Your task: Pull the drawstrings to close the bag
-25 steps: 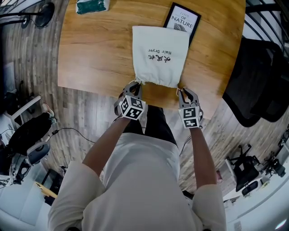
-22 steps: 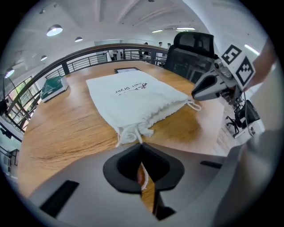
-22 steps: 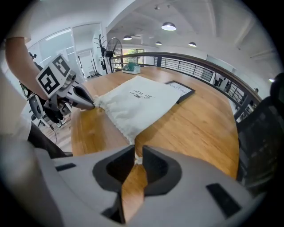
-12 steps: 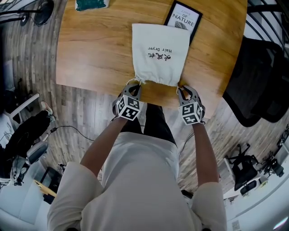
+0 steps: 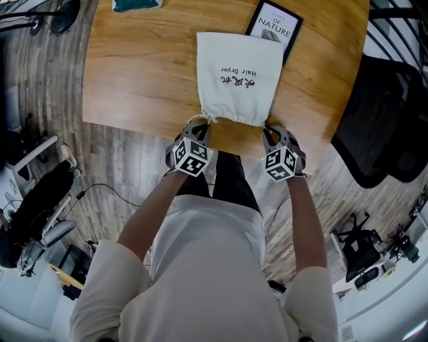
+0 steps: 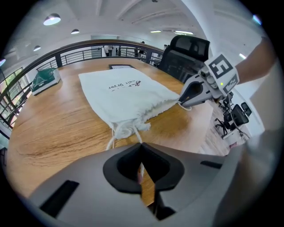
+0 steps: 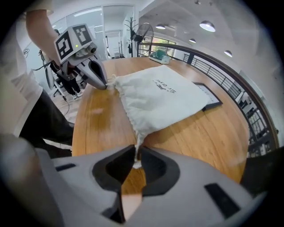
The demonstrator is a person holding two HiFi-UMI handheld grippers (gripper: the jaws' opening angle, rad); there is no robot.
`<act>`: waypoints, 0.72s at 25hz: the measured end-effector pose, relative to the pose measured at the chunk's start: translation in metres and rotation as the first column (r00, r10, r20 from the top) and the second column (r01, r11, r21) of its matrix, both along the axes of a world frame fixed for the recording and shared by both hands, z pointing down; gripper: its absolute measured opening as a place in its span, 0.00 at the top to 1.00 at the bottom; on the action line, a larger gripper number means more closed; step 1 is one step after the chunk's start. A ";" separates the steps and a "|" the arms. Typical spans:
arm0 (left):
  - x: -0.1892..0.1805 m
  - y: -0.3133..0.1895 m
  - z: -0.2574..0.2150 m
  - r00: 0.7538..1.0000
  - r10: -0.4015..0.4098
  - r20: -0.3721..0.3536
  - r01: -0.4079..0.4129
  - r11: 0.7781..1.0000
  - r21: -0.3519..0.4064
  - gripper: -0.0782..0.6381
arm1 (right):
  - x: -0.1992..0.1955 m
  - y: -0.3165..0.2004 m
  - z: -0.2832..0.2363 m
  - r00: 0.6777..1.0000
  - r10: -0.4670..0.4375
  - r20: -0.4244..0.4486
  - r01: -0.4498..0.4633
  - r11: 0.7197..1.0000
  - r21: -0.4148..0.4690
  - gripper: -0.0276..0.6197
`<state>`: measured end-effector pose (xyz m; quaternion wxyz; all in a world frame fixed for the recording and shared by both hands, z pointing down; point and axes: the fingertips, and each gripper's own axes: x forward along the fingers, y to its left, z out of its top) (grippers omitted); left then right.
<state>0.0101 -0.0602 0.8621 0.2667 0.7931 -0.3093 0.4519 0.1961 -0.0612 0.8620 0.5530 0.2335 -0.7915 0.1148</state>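
Wood table (image 5: 147,73), bag (image 5: 237,73) lying flat, left gripper (image 5: 200,125) pinching left cord (image 6: 137,135), right gripper (image 5: 271,131) pinching right cord (image 7: 138,141).

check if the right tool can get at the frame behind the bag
Probably not as things stand: the right tool is shut on a cord, and the bag lies between it and the frame, partly covering it. It would need to let go first.
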 end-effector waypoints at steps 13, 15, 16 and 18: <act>-0.021 -0.022 -0.034 0.998 -0.038 0.047 0.033 0.994 0.101 0.90 | 0.023 -0.014 -0.024 0.978 0.191 -0.088 -0.183 0.979 0.092 0.94; -0.025 -0.032 -0.056 0.998 -0.031 0.058 0.020 0.984 0.179 0.90 | 0.027 -0.022 -0.040 0.972 0.221 -0.085 -0.207 0.967 0.150 0.94; -0.027 -0.037 -0.067 0.998 -0.023 0.067 0.008 0.976 0.218 0.90 | 0.028 -0.027 -0.049 0.967 0.240 -0.081 -0.222 0.958 0.183 0.94; -0.030 -0.048 -0.089 0.996 -0.015 0.083 -0.011 0.955 0.296 0.90 | 0.030 -0.039 -0.071 0.956 0.284 -0.067 -0.259 0.932 0.255 0.94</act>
